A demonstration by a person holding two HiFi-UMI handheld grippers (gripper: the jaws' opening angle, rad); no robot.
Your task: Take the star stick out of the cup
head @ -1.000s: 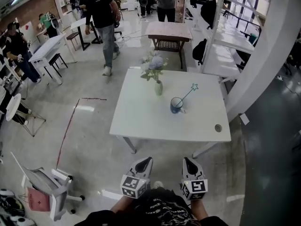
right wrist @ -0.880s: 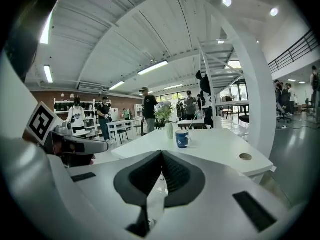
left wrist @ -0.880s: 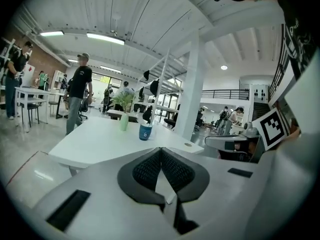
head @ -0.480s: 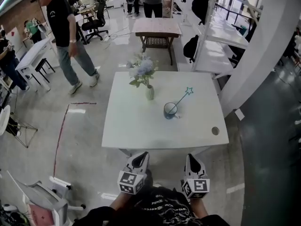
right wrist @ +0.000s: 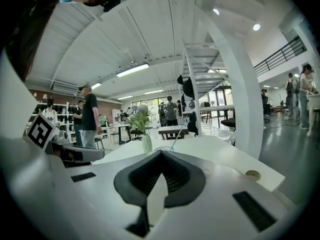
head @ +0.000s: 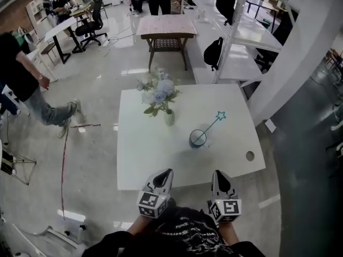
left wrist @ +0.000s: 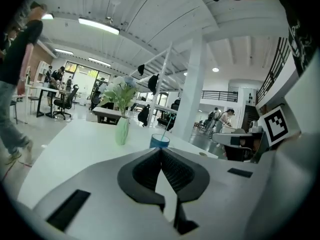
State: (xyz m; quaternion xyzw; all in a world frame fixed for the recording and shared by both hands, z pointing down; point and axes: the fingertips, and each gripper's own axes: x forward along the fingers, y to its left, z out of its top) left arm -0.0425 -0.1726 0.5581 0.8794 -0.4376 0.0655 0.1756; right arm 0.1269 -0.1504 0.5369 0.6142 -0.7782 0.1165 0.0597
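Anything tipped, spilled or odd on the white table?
Nothing stands out. The cup stands upright on the table with the star stick leaning out of it. The flower vase stands upright, apart from it. No spill shows.

Place: large open-plan office or lab hall
Furniture: white desks (head: 63,29), rolling office chair (head: 90,24), tall shelving racks (head: 251,32)
Floor: polished concrete floor (head: 94,143)

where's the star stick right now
Head view: the star stick leans in the blue cup, right of centre on the white table, right of the flower vase.
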